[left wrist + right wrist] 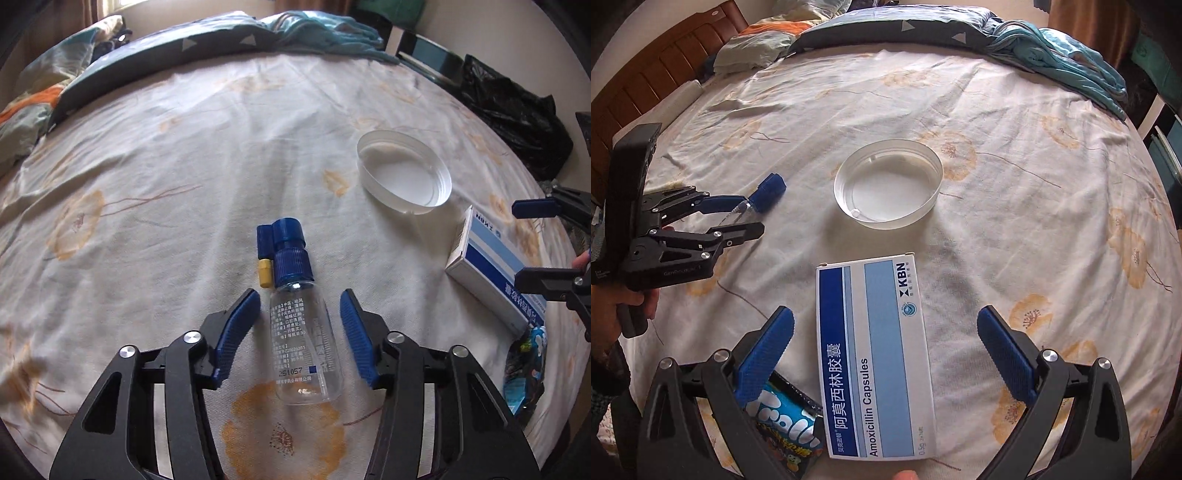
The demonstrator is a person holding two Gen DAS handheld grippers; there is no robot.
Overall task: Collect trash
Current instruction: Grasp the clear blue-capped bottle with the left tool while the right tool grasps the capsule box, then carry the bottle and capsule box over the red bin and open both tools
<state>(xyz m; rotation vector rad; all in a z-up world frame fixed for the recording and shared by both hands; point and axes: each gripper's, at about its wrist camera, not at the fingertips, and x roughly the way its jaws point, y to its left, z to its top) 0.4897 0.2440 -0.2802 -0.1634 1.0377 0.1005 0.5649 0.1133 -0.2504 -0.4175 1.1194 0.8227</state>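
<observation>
Clear spray bottle (pixel 301 325) lying low centre on the bed sheet (pixel 184 155) between spread left tongs (pixel 300 330), pads not touching; white-blue capsule box (pixel 875 354) low centre between wide-spread right tongs (pixel 886 354), clear round lid (pixel 888 186) beyond.

A cream bedsheet (pixel 184 147) bears orange flower prints. The clear spray bottle (pixel 303 332) has a blue cap and yellow tip. At three o'clock lies a white-and-blue striped medicine box (pixel 875 354).
</observation>
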